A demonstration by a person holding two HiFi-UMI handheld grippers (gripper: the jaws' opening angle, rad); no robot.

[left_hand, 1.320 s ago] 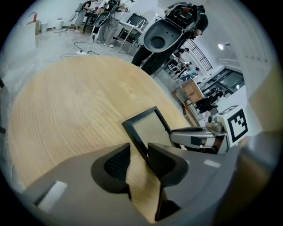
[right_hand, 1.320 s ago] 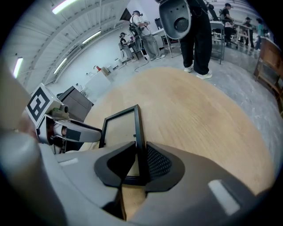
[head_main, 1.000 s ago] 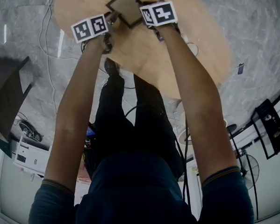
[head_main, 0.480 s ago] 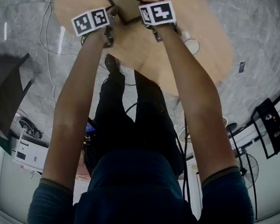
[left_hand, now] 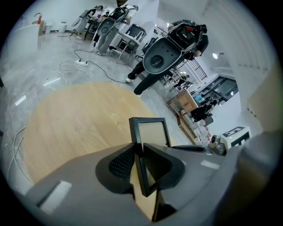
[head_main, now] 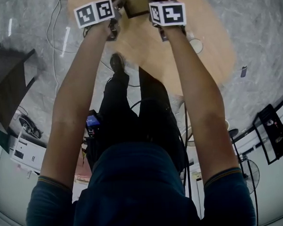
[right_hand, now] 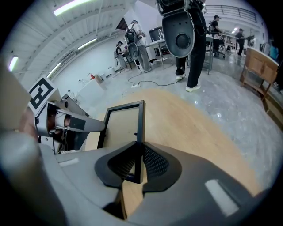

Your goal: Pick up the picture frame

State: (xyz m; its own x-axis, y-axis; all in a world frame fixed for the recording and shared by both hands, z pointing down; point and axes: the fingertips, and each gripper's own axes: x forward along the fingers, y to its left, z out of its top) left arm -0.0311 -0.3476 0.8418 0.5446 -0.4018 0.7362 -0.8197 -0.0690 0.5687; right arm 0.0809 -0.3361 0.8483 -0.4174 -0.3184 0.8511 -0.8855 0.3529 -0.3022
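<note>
The picture frame (left_hand: 150, 131) is black with a tan panel and stands upright between both grippers over the round wooden table (left_hand: 70, 119). My left gripper (left_hand: 140, 152) is shut on one side bar of it. My right gripper (right_hand: 140, 154) is shut on the opposite side bar of the frame (right_hand: 122, 125). In the head view the frame (head_main: 135, 3) sits at the top edge, between the left marker cube (head_main: 94, 13) and the right marker cube (head_main: 167, 13). Whether its bottom edge touches the table is hidden.
The wooden table (head_main: 202, 45) extends to the right of the arms. White cables (left_hand: 79, 70) lie on the grey floor beyond it. Office chairs (right_hand: 177, 31) and people stand further off. A black rack (head_main: 274, 135) and a fan (head_main: 251, 173) stand at the lower right.
Both grippers and the frame have moved up and slightly right in the head view, away from my body, with both grips kept.
</note>
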